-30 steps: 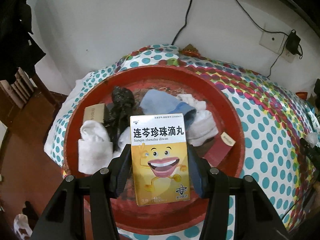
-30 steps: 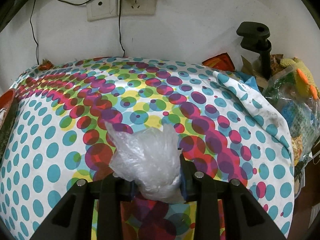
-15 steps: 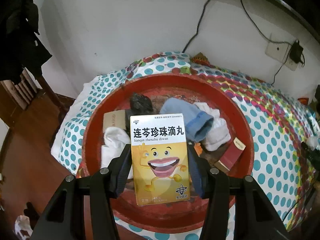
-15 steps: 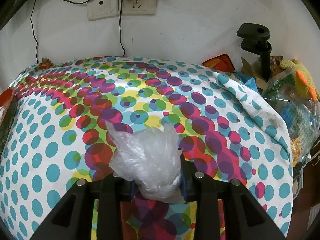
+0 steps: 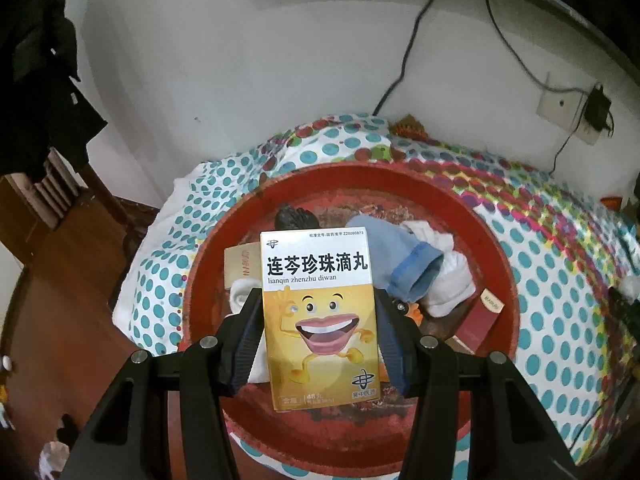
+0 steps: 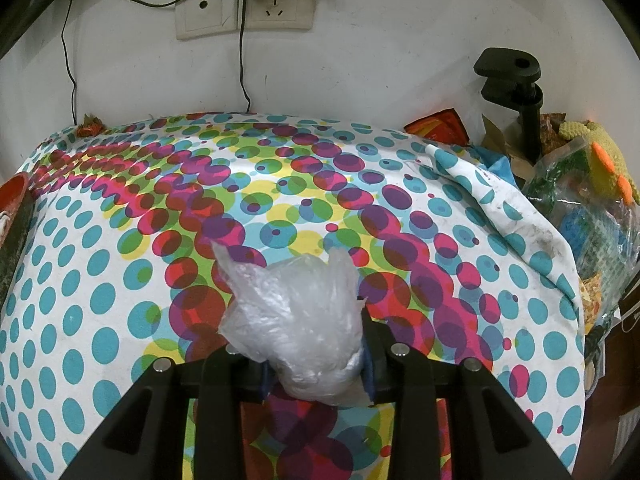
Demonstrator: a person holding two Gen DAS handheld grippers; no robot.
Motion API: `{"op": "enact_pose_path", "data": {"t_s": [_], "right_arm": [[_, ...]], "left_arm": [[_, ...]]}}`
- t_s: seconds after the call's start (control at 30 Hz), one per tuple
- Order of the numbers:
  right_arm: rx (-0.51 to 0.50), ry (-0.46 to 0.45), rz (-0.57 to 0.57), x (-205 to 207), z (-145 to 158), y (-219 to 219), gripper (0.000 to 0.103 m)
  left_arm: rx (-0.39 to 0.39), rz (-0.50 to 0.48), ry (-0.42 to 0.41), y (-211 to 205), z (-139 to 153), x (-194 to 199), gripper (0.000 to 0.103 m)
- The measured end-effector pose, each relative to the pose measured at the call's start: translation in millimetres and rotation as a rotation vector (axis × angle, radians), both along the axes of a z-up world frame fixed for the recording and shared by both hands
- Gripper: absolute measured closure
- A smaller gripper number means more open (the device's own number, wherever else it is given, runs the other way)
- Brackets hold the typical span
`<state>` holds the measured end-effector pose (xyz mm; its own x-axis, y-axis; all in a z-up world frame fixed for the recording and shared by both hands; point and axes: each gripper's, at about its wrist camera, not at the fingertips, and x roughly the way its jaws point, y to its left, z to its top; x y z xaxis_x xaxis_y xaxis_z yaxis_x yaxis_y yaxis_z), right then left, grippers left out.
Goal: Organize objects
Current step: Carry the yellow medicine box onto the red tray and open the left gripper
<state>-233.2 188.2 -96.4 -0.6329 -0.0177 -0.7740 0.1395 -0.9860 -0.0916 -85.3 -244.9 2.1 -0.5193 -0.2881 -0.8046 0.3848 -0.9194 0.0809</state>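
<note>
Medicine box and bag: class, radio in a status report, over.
Left gripper shut on medicine box, above red basin. Right gripper shut on plastic bag, over dotted cloth. Nothing blocking.

Left hand-held gripper (image 5: pixel 318 340) clamped on yellow medicine box (image 5: pixel 319 316), box upright, both pads on its side edges. Beyond it: red round tray (image 5: pixel 496 264) on polka-dot cloth (image 5: pixel 560 320). In the tray, ahead-right of the box: blue sock (image 5: pixel 394 260), white socks (image 5: pixel 446 280), dark red box (image 5: pixel 482 318). Ahead-left: tan carton (image 5: pixel 242 266), black clump (image 5: pixel 294 218).
</note>
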Motion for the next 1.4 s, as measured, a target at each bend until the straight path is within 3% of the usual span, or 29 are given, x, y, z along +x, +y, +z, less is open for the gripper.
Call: {"op": "enact_pose_path", "data": {"t_s": [0.73,0.87,1.1,1.4], "right_arm": [[-0.004,-0.001,0.0,-0.1,-0.1,0.5,0.069],[-0.002,-0.001,-0.001,0.0,-0.4,0.1,0.069],[0.007,0.001,0.0,0.5,0.0,-0.9,0.069],[0.031,0.007,0.001,1.5,0.0,-3.5,0.069]], "left_arm": [[-0.017,-0.003,-0.043,-10.1,-38.6,-21.2,0.05],[-0.031,-0.006,-0.038,-9.6,-39.2,-20.1,0.036],[-0.05,-0.008,-0.025,-10.0,-33.9,-12.6,0.026],[-0.091,0.003,0.028,-4.6,-11.8,9.5,0.005]]}}
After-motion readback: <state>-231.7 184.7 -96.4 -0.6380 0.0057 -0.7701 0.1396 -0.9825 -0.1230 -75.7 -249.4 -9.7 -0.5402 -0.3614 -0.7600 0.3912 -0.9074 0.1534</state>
